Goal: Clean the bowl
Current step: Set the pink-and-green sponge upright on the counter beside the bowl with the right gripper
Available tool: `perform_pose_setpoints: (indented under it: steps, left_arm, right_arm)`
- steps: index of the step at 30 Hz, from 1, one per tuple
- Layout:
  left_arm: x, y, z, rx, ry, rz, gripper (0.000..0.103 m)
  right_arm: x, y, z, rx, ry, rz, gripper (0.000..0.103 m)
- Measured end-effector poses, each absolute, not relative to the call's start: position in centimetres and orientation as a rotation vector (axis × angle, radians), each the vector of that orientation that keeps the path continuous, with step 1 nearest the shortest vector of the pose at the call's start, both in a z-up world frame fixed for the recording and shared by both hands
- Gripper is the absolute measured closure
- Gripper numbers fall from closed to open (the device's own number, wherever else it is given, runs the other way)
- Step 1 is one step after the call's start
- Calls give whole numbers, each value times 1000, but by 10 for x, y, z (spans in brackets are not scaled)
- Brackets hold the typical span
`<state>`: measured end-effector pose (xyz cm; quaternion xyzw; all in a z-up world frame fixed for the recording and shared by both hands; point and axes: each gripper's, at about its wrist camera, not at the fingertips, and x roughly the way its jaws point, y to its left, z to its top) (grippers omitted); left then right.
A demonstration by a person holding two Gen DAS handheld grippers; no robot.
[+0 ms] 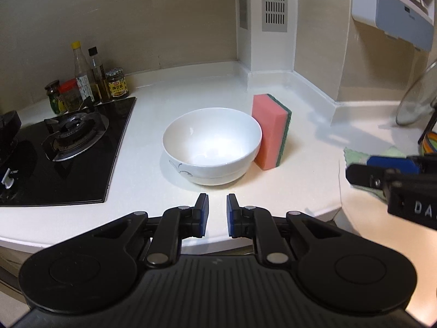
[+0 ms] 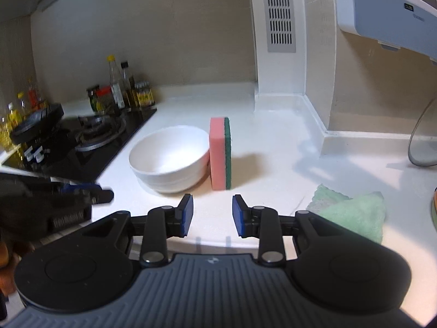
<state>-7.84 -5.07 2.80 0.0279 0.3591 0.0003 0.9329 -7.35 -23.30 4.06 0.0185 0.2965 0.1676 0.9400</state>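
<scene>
A white bowl (image 1: 211, 145) with a small blue pattern stands upright on the white counter (image 1: 153, 191); it also shows in the right wrist view (image 2: 169, 158). A pink sponge (image 1: 270, 131) with a green scrub side stands on edge against the bowl's right side; it also shows in the right wrist view (image 2: 220, 153). My left gripper (image 1: 217, 205) is open and empty, just in front of the bowl. My right gripper (image 2: 212, 206) is open and empty, in front of the sponge. Each gripper shows at the other view's edge.
A black gas hob (image 1: 68, 147) lies to the left, with sauce bottles and jars (image 1: 90, 84) behind it. A green cloth (image 2: 352, 213) lies on the counter to the right. A glass lid (image 1: 418, 95) leans at the far right. A white pillar with a vent (image 1: 273, 2) stands behind.
</scene>
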Motion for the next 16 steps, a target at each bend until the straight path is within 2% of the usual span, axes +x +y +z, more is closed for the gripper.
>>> perform_pose_setpoints:
  steps: [16]
  left_arm:
    - [-94,-55,35,7,696,56,88]
  right_arm:
    - [-89,-229,32,-10,609,357,76]
